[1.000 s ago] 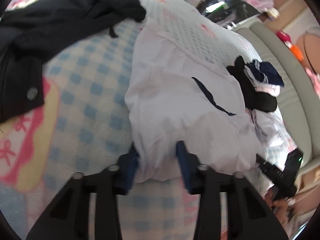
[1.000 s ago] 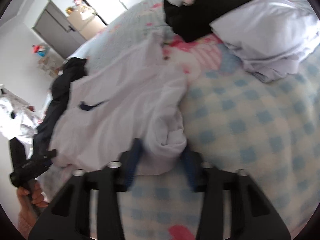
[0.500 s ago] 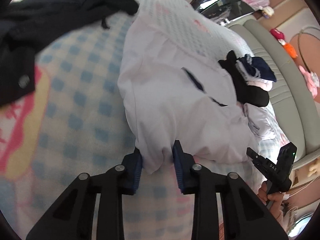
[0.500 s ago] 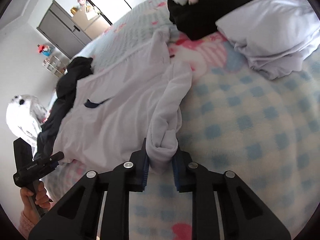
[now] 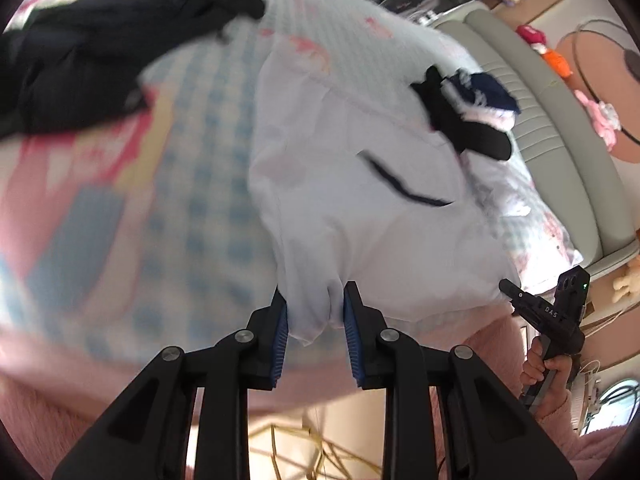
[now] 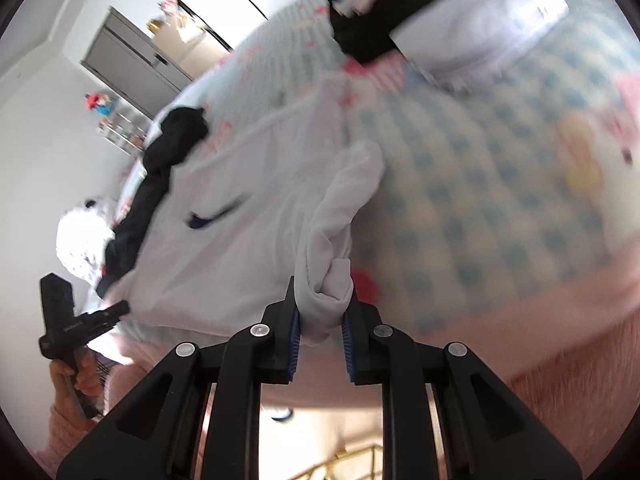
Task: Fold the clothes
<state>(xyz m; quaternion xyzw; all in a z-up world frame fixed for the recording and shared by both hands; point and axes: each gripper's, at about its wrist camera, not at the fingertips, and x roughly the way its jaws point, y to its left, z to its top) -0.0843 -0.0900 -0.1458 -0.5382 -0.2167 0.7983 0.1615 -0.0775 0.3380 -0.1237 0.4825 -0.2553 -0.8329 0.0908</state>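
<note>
Bed with blue-check blanket (image 5: 208, 184), pink and yellow print patches, fuzzy pink edge just under both sets of jaws. Beyond left jaws, far right: padded headboard (image 5: 560, 148), toys past it. Beyond right jaws, far left: white wall, grey cabinet (image 6: 132, 60) with clutter on top. Blur across most of both views.

Black garment (image 5: 100, 48) up-left of left jaws, on blanket. Dark sock pile (image 5: 468, 116) up-right of left jaws, past shirt, beside folded white pile (image 6: 480, 28).

White shirt (image 5: 360, 200) spread on bed straight ahead of both jaws, wrinkled, dark swoosh mark mid-chest. Near edge pulled toward bed edge.

Left gripper (image 5: 314, 322) closed narrow on bunched shirt hem, cloth hanging between blue pads. Right gripper (image 6: 320, 322) pinching rolled, twisted shirt corner, thick wad filling gap. Each gripper visible in other's view, held in bare hand, off to shirt's outer side.
</note>
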